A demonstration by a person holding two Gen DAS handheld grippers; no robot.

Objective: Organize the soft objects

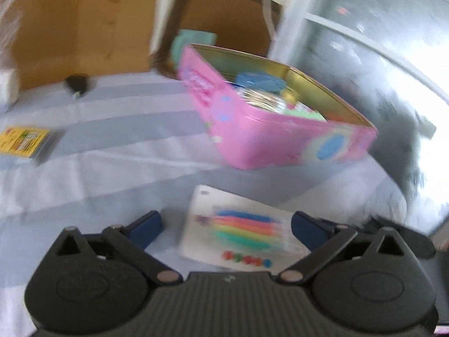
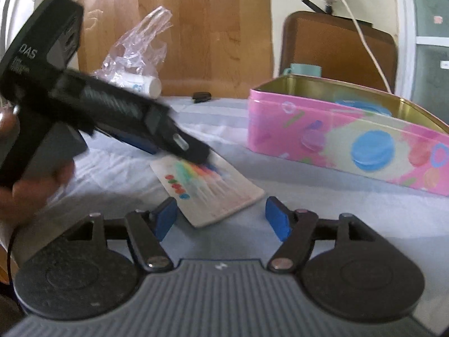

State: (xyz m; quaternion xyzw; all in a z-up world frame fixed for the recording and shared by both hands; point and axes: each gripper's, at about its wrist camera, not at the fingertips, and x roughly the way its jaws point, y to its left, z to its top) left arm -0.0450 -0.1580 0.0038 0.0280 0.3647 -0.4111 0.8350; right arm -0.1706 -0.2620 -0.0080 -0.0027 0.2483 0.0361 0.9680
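Note:
A white flat packet of rainbow-coloured strips [image 1: 241, 230] lies on the pale blue cloth; it also shows in the right wrist view [image 2: 207, 188]. My left gripper [image 1: 226, 226] is open just above it, jaws either side of it. In the right wrist view the left gripper [image 2: 193, 151] reaches down over the packet's far end. My right gripper [image 2: 221, 216] is open and empty, just short of the packet's near end. An open pink tin [image 1: 252, 129] holding several items stands beyond; it also shows at the right in the right wrist view [image 2: 336, 140].
A yellow card packet [image 1: 23, 141] lies at the left. A small black object [image 1: 76, 82] sits near the wooden board [image 2: 202, 28]. A clear plastic bag [image 2: 137, 47], a white roll [image 2: 140, 84], a mint cup [image 2: 304, 70] and a brown chair [image 2: 336, 45] stand at the back.

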